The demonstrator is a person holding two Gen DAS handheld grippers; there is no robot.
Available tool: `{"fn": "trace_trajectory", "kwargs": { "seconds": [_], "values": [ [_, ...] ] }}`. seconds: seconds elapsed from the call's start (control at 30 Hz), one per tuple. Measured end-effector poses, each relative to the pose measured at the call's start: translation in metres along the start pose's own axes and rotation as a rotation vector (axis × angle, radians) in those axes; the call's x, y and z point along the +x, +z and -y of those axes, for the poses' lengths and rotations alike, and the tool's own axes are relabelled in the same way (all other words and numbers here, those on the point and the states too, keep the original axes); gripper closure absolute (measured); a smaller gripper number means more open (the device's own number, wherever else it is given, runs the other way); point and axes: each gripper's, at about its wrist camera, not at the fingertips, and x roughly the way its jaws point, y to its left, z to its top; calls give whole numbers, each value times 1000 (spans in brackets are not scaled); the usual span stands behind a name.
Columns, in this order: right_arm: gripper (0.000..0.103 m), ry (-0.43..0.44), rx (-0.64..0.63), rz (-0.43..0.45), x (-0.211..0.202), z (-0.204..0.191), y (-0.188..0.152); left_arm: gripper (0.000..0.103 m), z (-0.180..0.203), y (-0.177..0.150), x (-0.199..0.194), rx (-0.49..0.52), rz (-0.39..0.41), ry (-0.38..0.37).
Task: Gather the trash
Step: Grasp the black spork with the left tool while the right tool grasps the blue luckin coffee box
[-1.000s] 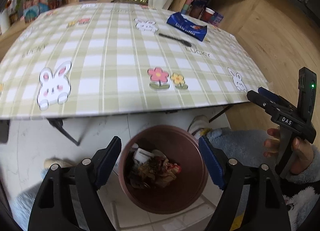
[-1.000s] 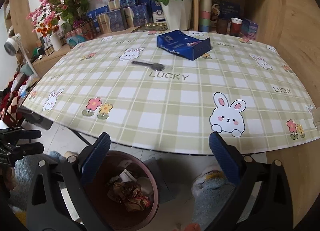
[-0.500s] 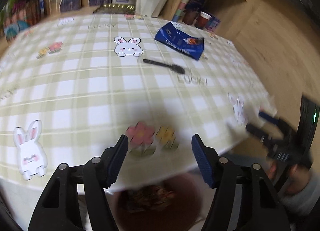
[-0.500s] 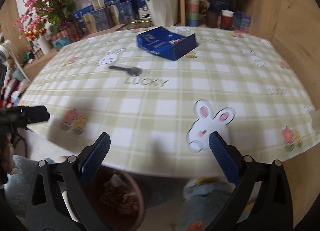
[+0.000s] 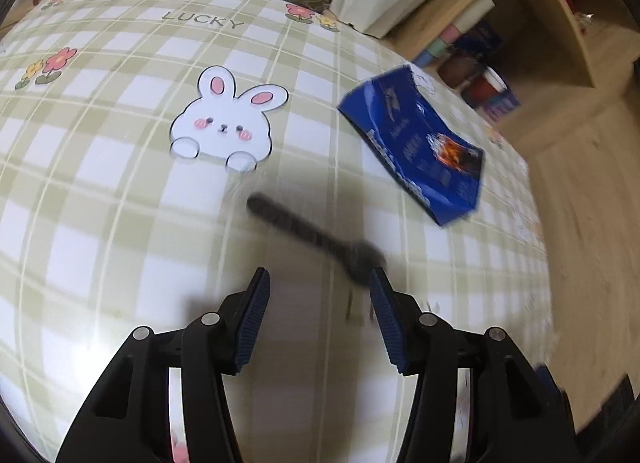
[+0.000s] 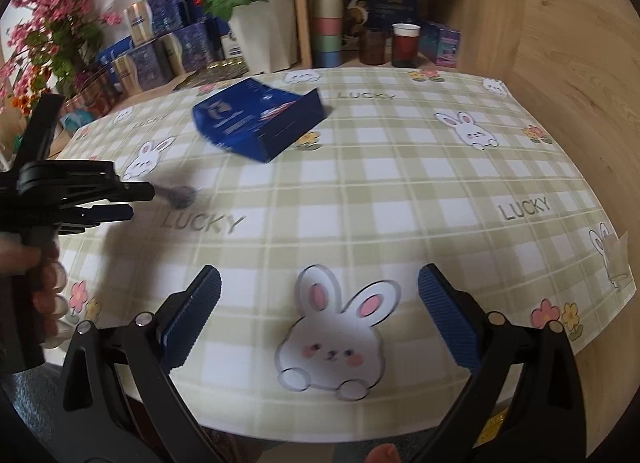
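Observation:
A black plastic fork lies blurred on the checked tablecloth, its head toward the right. My left gripper hovers just short of it. Its jaws are closing, with only cloth between them and the fork's head beside the right fingertip. Further back on the right lies a blue carton. In the right wrist view my right gripper stands wide open over a printed rabbit near the table's front edge. There the left gripper comes in from the left at the fork, and the blue carton lies beyond.
A white flower pot, blue gift boxes and stacked cups line the back edge and shelf. A wooden panel closes the right side. A hand grips the left gripper's handle.
Both grippers have moved from above the brown bin forward over the table. The left one has reached the fork and its jaws have narrowed. The bin has left the view.

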Motion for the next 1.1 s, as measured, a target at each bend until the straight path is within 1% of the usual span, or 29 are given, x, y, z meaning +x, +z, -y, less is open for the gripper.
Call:
{"fn": "trace_trajectory", "kwargs": {
  "seconds": [0.13,0.2,0.23,0.27,0.4,0.5,0.6,0.63,0.7,0.73,0.77,0.8,0.83,0.93,1.03,1.07,1.1],
  "values": [
    [6,-43,-1,33,-1,15,3,50,14,12,11,47,38,86],
    [6,-50,10,36,0,22,3,49,24,13,16,92,54,125],
    [6,-51,16,35,0,25,3,49,31,12,20,132,67,152],
    [6,-51,26,33,1,29,3,47,34,10,21,152,74,162],
    [6,-57,46,27,5,40,1,47,52,5,29,263,93,177],
    [6,-59,47,22,6,42,0,46,60,4,34,317,100,205],
    [6,-59,51,20,7,43,0,40,72,1,43,384,102,247],
    [6,-58,51,20,7,42,0,39,75,1,46,400,104,260],
    [6,-56,47,21,7,41,1,39,77,2,48,397,108,258],
    [6,-52,37,23,7,40,3,43,77,2,48,399,106,259],
    [6,-49,27,23,8,38,4,65,77,3,46,403,110,255],
    [6,-40,5,19,9,36,7,80,75,4,43,410,111,243],
    [6,-34,-11,15,10,34,9,90,70,5,41,396,106,222],
    [6,-36,-109,18,17,21,22,92,44,8,29,300,106,162],
    [7,-34,-247,25,31,-1,40,93,17,10,15,225,106,110],
    [7,-31,-319,23,39,-16,49,93,7,10,9,201,109,94],
    [8,-31,-361,22,45,-25,55,93,-1,10,2,177,114,81]
  ]
}}
